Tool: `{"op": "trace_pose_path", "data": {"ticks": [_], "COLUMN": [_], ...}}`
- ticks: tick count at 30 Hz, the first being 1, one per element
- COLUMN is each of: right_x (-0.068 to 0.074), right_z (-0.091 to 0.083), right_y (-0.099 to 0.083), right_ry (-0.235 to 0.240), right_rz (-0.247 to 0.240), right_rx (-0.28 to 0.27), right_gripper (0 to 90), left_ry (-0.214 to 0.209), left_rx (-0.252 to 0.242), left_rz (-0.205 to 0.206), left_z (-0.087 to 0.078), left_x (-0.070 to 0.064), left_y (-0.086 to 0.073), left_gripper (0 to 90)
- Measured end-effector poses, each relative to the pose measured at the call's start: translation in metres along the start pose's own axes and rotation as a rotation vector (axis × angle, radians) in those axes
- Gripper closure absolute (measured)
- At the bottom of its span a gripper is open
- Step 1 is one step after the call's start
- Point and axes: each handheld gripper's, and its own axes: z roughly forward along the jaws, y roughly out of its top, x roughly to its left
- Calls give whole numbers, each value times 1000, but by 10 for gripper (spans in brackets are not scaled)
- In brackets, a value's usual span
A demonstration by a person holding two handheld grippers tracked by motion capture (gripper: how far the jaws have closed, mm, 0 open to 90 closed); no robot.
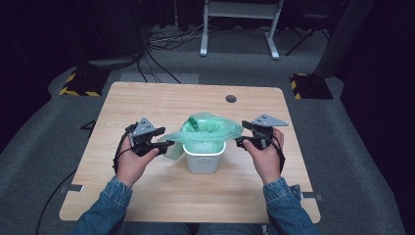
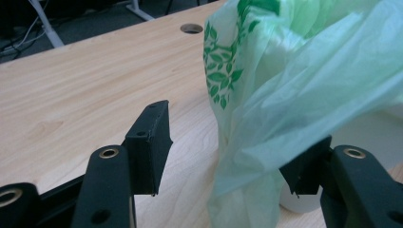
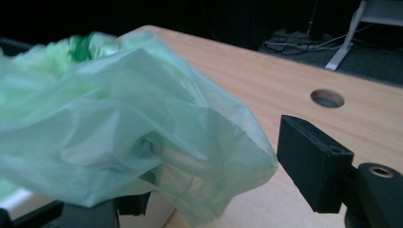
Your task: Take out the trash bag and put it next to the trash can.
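Denim sleeves come in at the bottom of the high view, each hand carrying a gripper toward a small white bin (image 1: 204, 157) at the middle of the bench (image 1: 147, 103). A green bag (image 1: 208, 129) lines the bin, its loose top billowing above the rim and spilling outward on both sides.

On the left, the left gripper (image 1: 164, 144) has its fingers wide, and a flap of the bag hangs down between them; in the left gripper view one finger (image 2: 149, 142) stands clear of the film while the other sits just behind the drooping plastic, so nothing is pinched. On the right, the right gripper (image 1: 241, 142) also has its fingers spread wide, with the bag's edge bulging into the gap; one finger (image 3: 311, 161) is apart from the film, the other low under the overhang.

Both grippers flank the bin at rim height, facing inward. The left looks slightly nearer its flap. The likely next move is to pinch the bag's edge on each side; thin film may slip or bunch.
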Motion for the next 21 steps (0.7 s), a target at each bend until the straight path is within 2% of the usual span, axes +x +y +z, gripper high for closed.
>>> {"op": "trace_pose_path", "data": {"ticks": [2,5,9,11,12,15,18,19,20,21], "right_x": [0,3,11,22,22,37,44,52,52,59], "right_z": [1,2,3,4,4,8,9,11,11,14], "right_y": [4,21,33,45,45,57,62,66,66,69], "right_ry": [-5,-6,5,23,23,51,62,74,74,89], "right_rz": [3,7,-10,-43,-43,-94,-115,-141,-141,-164], "right_rx": [-10,-59,-77,-94,-94,-105,-104,-100,-100,-90], "right_gripper": [320,313,313,310,310,302,296,281,281,262], "left_ry": [1,-5,-16,-28,-28,-51,-66,-82,-82,-94], "left_rx": [-4,-24,-41,-67,-67,-86,-90,-89,-89,-87], "left_rz": [12,20,41,62,62,86,95,104,104,122], "left_z": [-1,-4,-6,-8,-8,-8,-8,-6,-6,-3], "left_x": [0,-3,-8,-13,-13,-21,-25,-29,-29,-33], "left_y": [3,9,17,21,21,27,30,34,34,38], "left_gripper": [424,428,428,432,433,432,431,428,424,422]}}
